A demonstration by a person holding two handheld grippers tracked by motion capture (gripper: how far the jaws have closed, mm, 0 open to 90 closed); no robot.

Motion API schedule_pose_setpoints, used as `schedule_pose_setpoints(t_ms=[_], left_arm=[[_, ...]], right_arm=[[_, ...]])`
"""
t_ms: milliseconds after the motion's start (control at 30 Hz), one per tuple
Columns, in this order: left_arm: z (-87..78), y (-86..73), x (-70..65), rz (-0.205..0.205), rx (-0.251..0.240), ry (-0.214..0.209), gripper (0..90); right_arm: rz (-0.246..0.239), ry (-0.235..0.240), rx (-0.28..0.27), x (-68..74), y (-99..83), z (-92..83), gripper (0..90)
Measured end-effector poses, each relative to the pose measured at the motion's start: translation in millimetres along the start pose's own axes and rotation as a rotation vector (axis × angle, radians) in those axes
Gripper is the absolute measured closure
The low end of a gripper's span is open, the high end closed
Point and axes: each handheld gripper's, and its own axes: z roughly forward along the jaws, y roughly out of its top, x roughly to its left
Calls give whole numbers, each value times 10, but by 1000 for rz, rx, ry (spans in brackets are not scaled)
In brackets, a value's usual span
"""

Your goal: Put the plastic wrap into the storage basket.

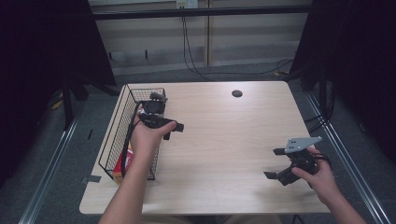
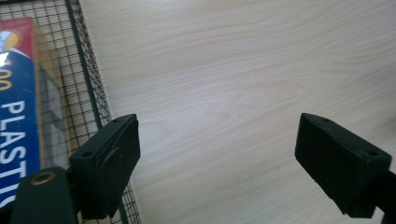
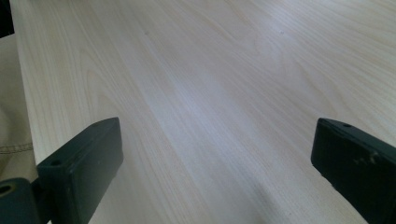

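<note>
At nine o'clock on the table [image 1: 224, 140], a black wire basket [image 1: 114, 135] stands along the left edge, placed where the left hand can reach it. Inside it lies a long box of plastic wrap [image 2: 16, 116], flat on the mesh floor along the basket's length, its red and yellow end showing at the basket's near end. The left gripper [image 1: 163, 123] hovers over the basket's right-hand wall, its jaws wide apart with nothing between them, probably just free of the box. At four o'clock the right gripper [image 1: 279, 163] sits low over bare wood, jaws spread and empty, held out of the way. A dark round plug [image 1: 236, 93] sits at twelve o'clock.
</note>
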Motion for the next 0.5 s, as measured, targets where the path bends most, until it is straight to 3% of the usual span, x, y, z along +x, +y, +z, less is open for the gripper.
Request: schedule_pose_setpoints(t_ms=[500], left_arm=[[230, -51, -289, 80, 5, -36, 150]], right_arm=[[3, -1, -5, -12, -8, -24, 19]])
